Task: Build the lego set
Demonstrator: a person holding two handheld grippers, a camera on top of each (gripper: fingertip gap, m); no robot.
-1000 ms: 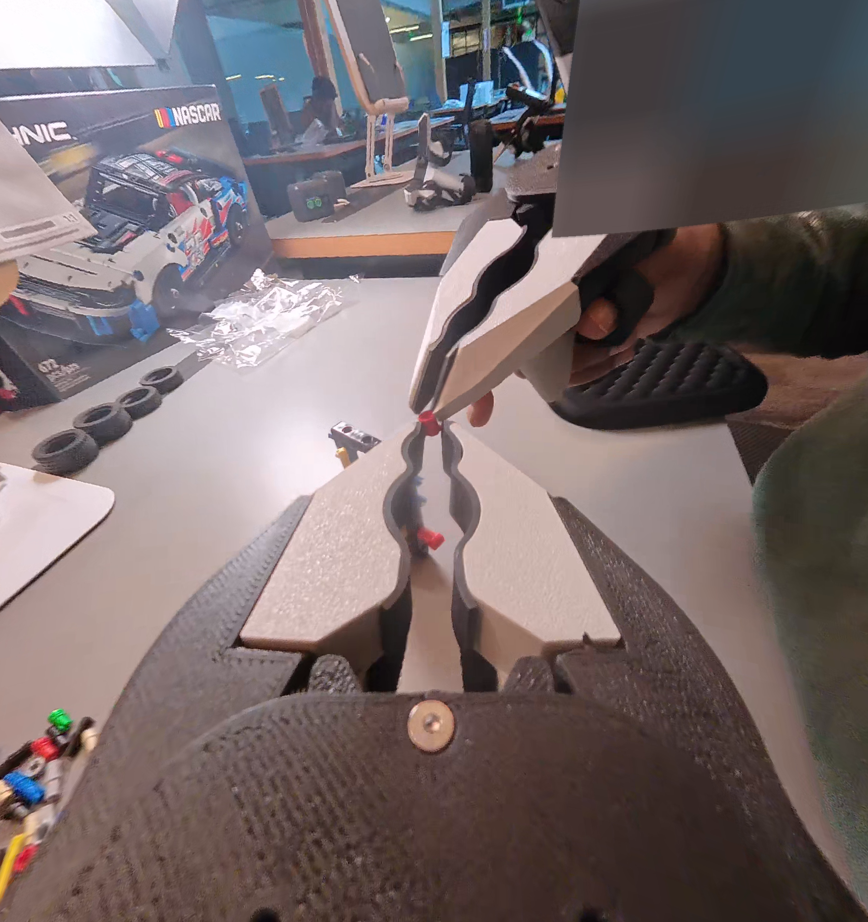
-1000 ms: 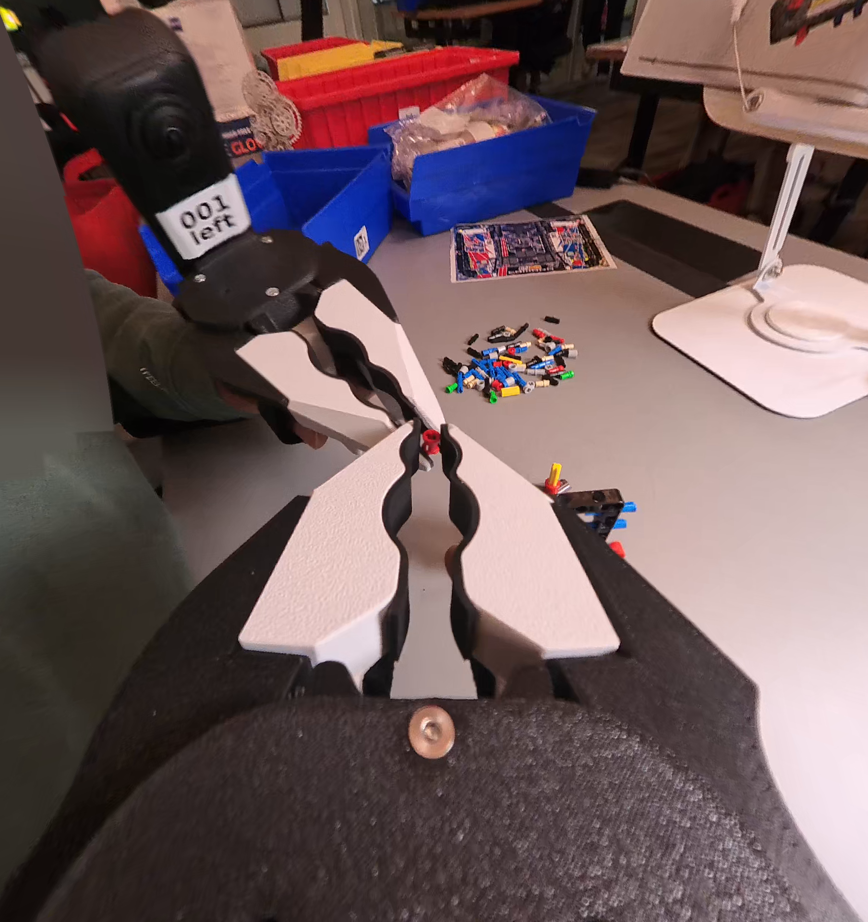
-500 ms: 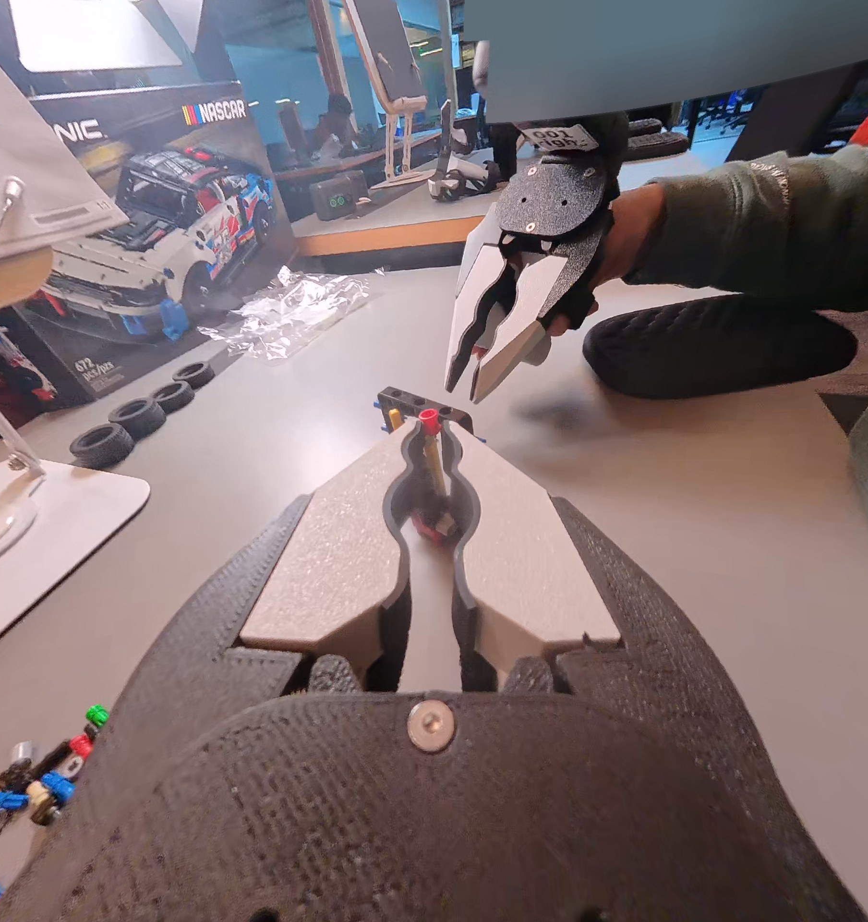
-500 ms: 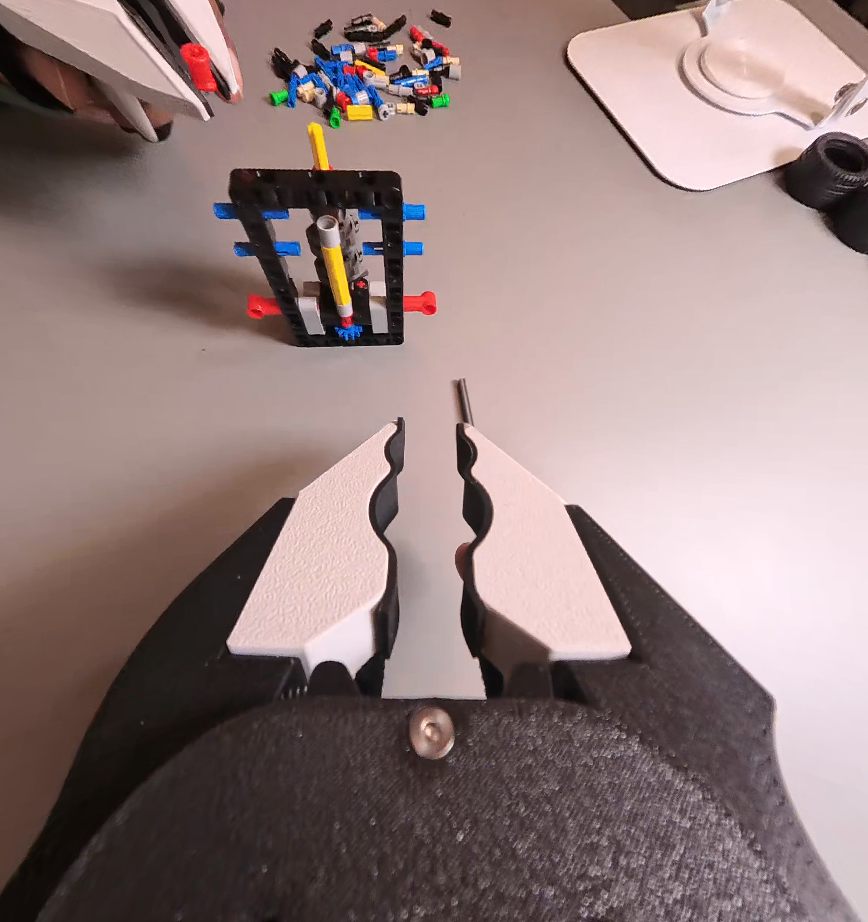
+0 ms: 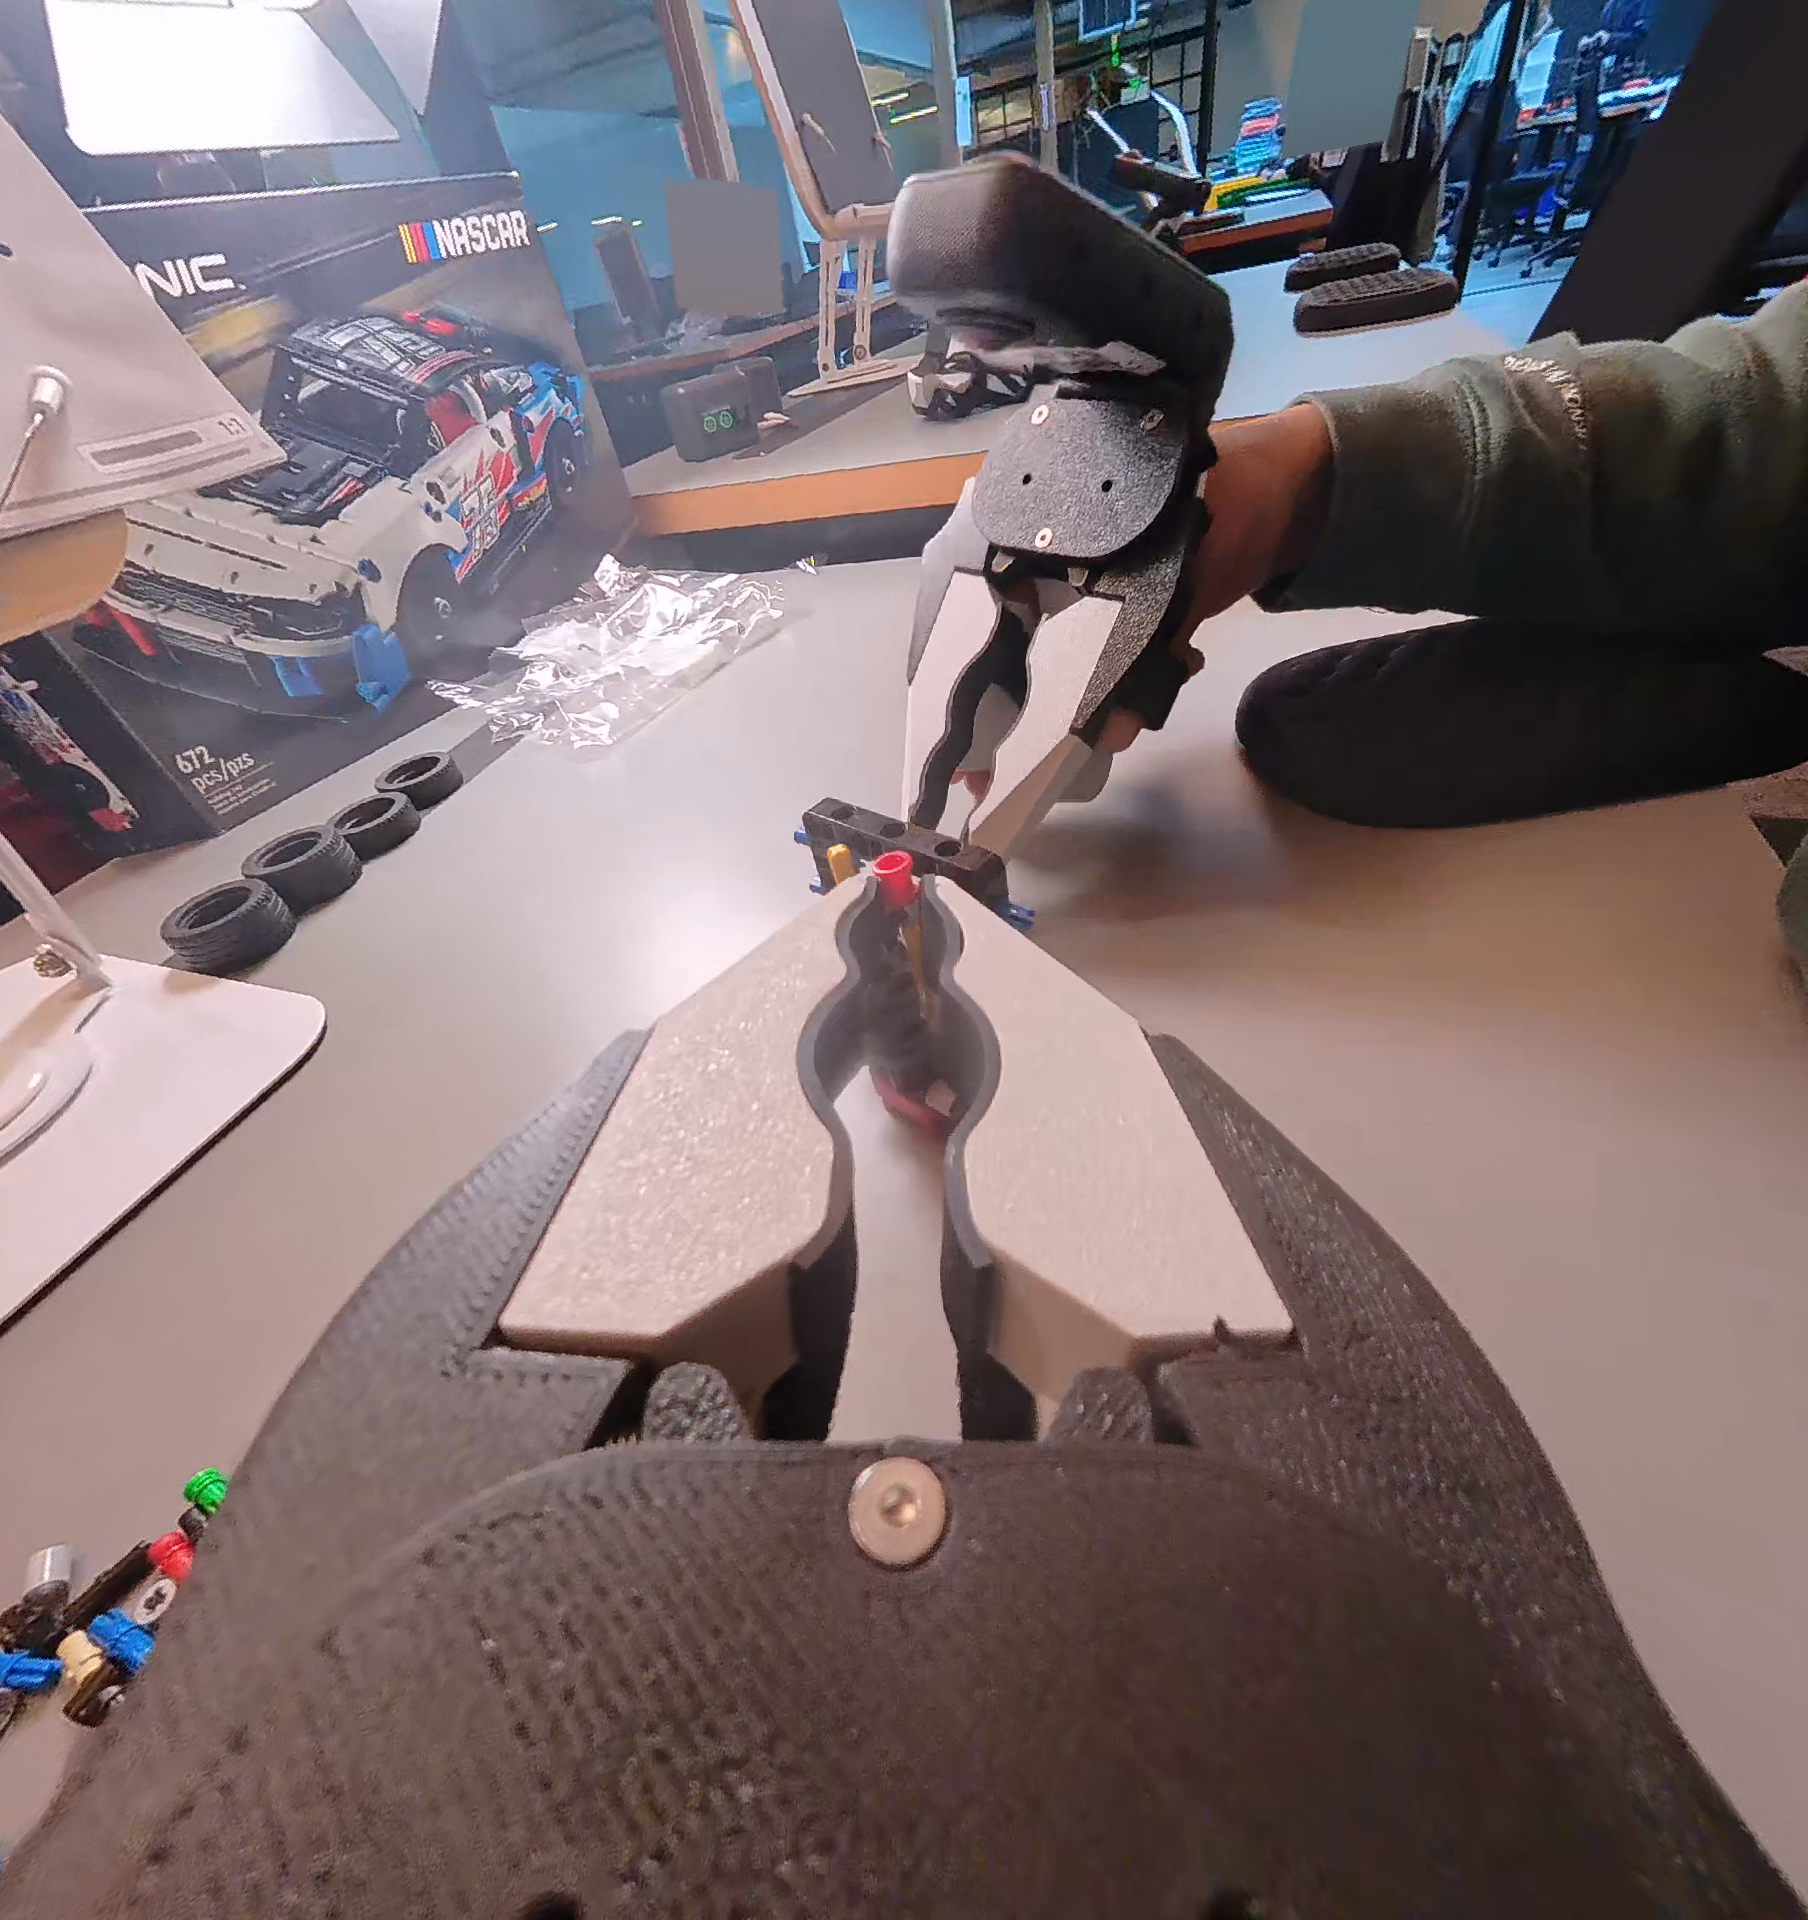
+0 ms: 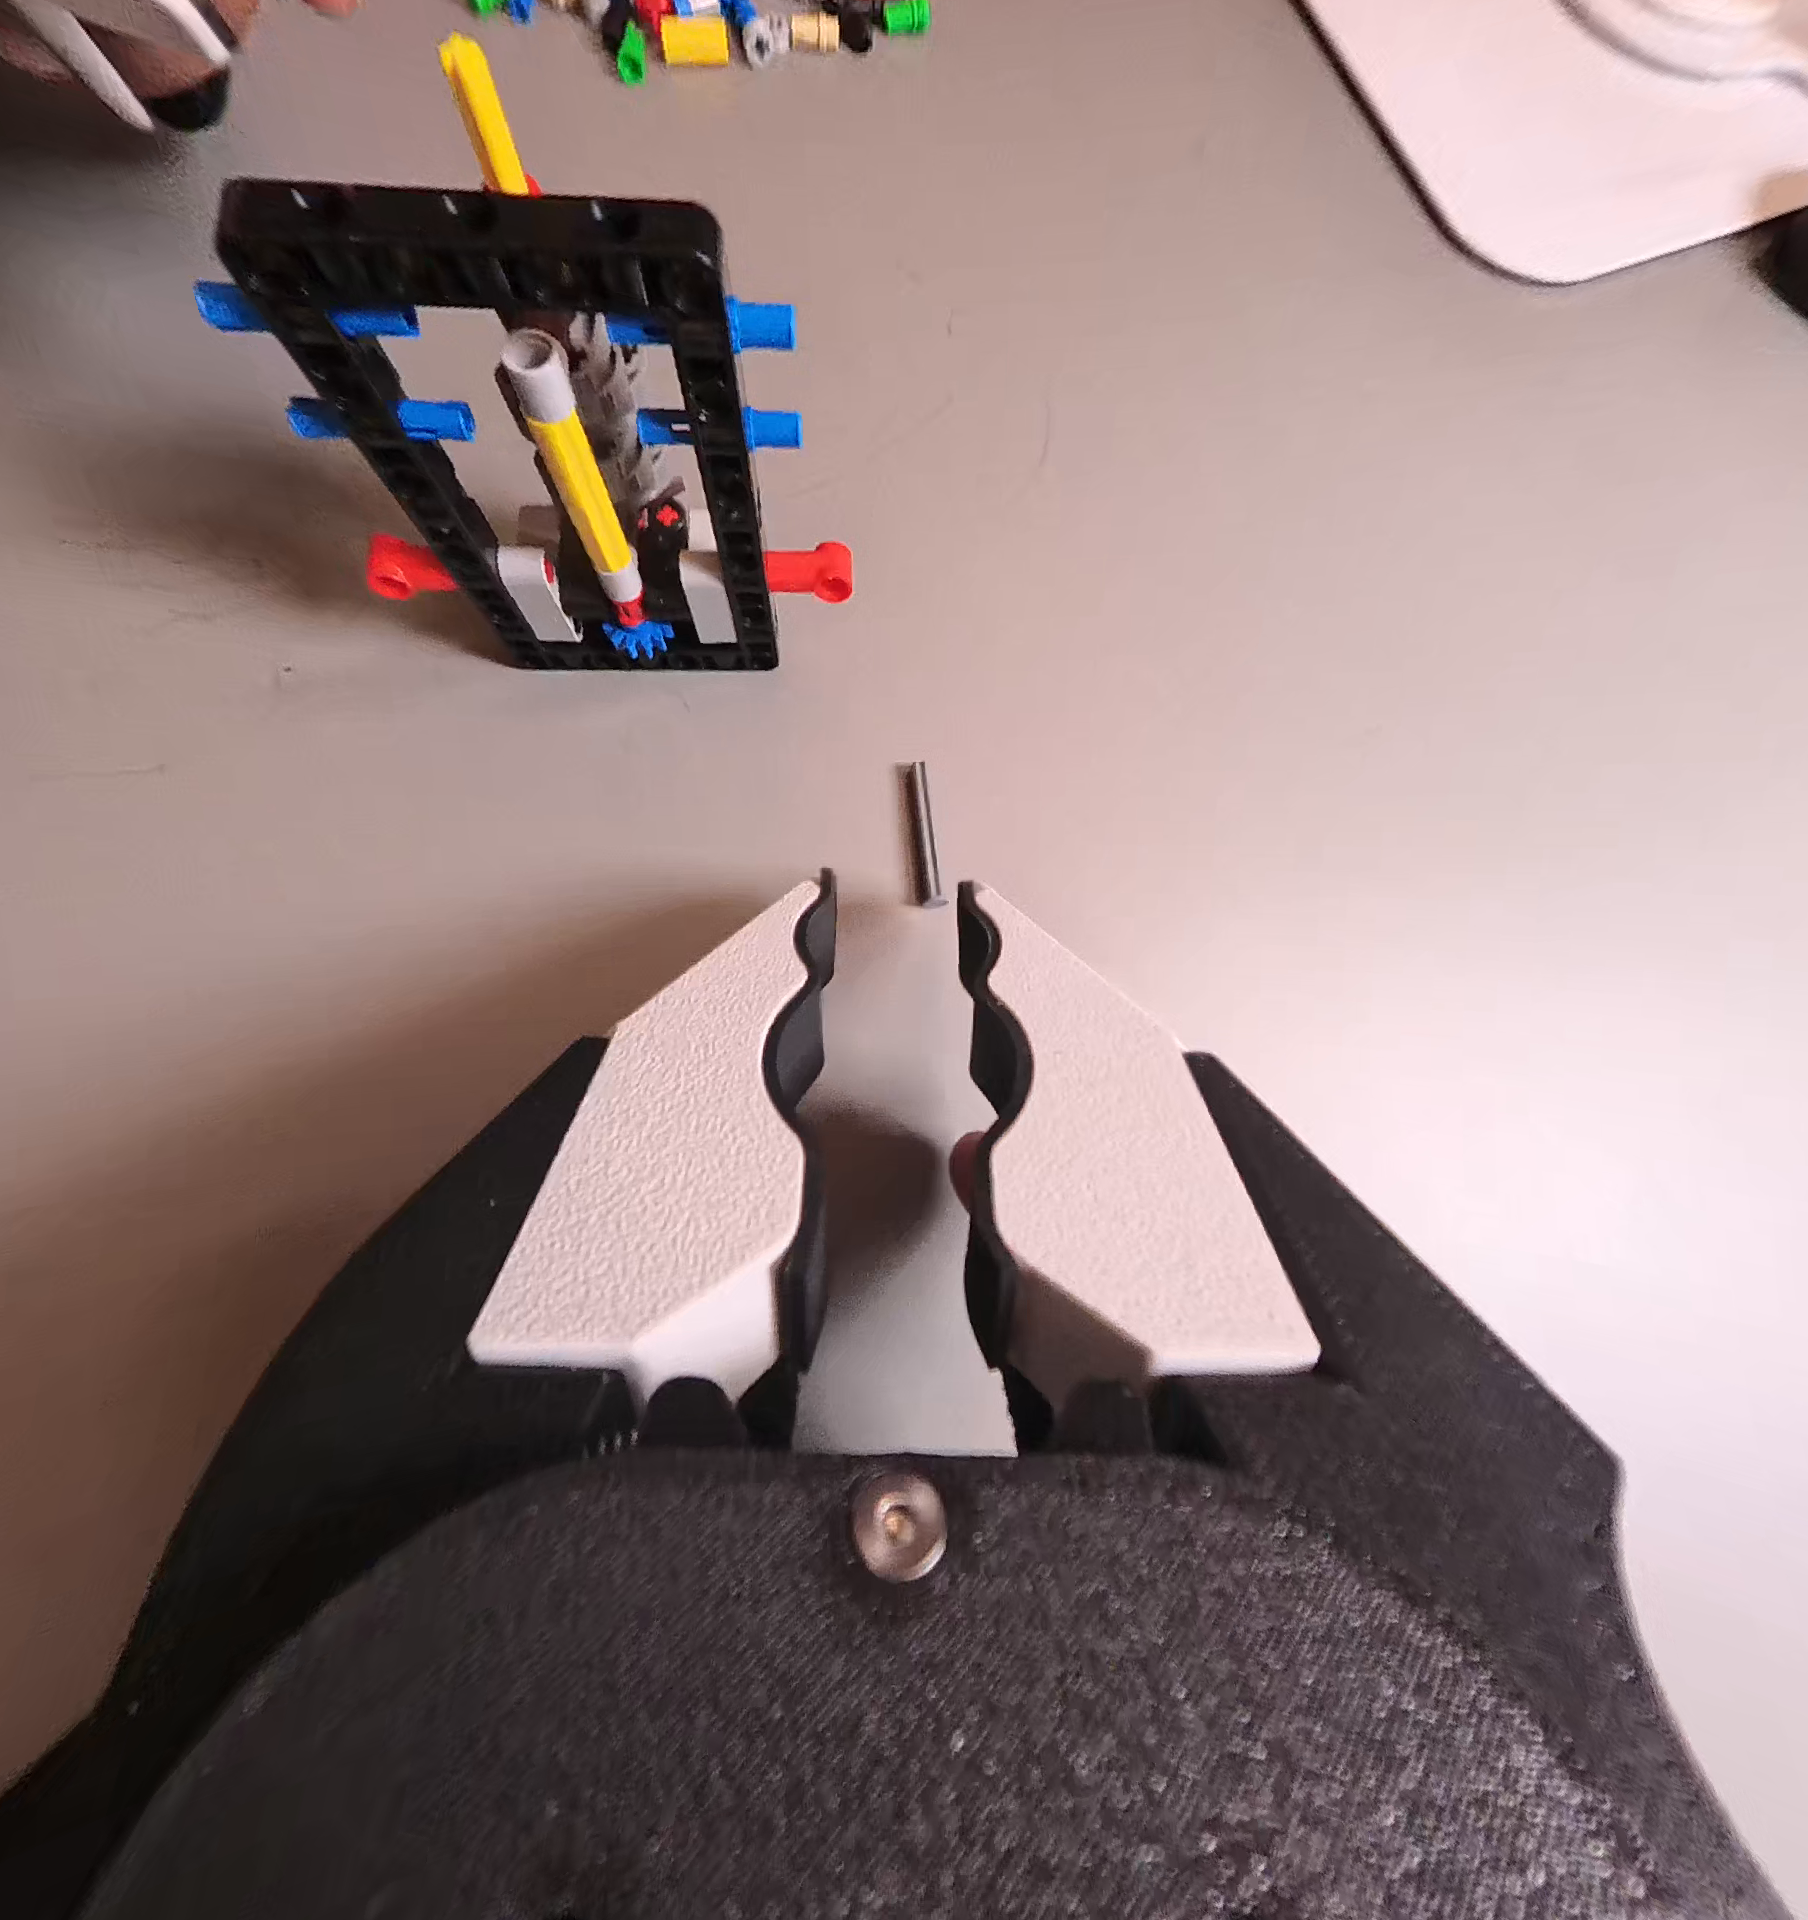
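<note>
The left gripper (image 5: 895, 891) is held low and nearly level over the grey table (image 5: 1399, 1091), its fingers (image 5: 734, 1101) drawn in until the tips almost meet, pinching a small red pin (image 5: 891, 868) between them; more dark, yellow and red parts sit in the wavy hollow farther back, but how they are held there cannot be told. Just past its tips stands the black lego frame (image 5: 905, 834), seen edge-on. In the left wrist view the right gripper (image 5: 950, 821) comes in from the right, tipped steeply so its fingers point down at the table just behind the frame, held by a hand (image 5: 1243, 530) in a green sleeve (image 5: 1606, 457) that stretches in from the right. From its own camera the right gripper (image 6: 892, 896) looks nearly straight down, its fingers (image 6: 671, 1143) parted by a moderate gap with nothing between them. A thin dark axle (image 6: 919, 831) lies on the table (image 6: 1399, 727) just beyond that gap, near the right fingertip. The lego frame (image 6: 484, 249) stands upright ahead and to the left, well apart from the tips, with blue pins and red pins through its sides and a yellow axle (image 6: 578, 478) leaning inside it. Loose lego pieces (image 6: 702, 31) lie beyond it at the top edge, and four black tyres (image 5: 308, 862) sit in a row before the set's box (image 5: 360, 468).
</note>
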